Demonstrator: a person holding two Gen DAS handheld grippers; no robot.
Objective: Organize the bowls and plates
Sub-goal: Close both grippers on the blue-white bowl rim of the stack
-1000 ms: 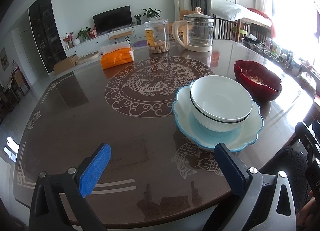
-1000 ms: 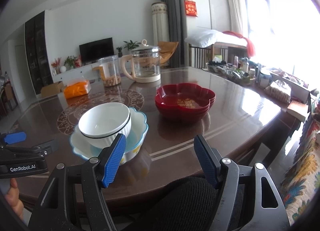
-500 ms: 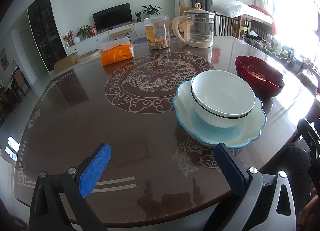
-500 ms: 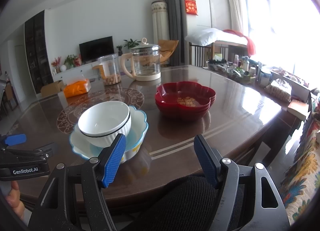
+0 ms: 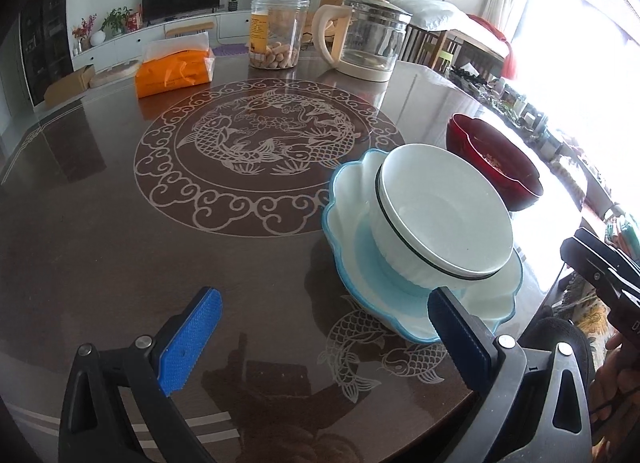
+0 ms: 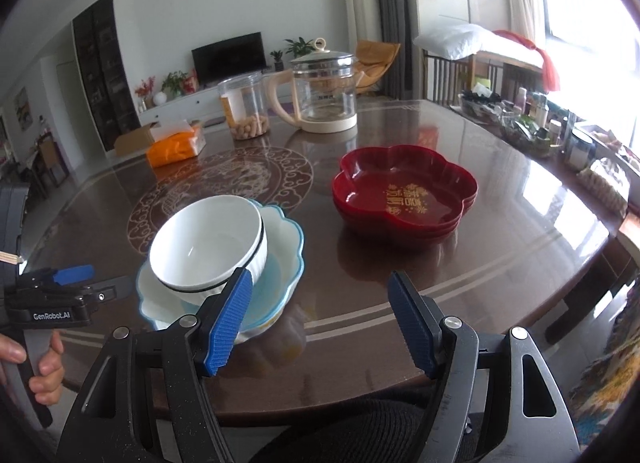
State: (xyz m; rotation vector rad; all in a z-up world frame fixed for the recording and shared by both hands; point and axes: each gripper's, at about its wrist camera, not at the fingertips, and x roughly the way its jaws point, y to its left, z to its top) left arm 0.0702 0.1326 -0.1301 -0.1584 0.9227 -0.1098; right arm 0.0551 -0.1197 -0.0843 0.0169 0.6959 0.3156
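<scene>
Centrally, a smooth white ribbed bowl (image 5: 444, 219) sits in a scalloped blue plate (image 5: 352, 199).

Right tongs (image 6: 320, 319) wide apart, empty, above near edge of surface (image 6: 520, 199). White bowl (image 6: 208, 243) sits inside blue-rimmed plate (image 6: 286, 239). Red dishes (image 6: 404, 195) stacked beside. Left tongs (image 6: 60, 283) at left.

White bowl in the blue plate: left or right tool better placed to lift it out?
Probably left. The left tool is open, and the white bowl in the blue plate sits just past its right finger. The right tool, also open, faces the bare table nearer the red dishes.
</scene>
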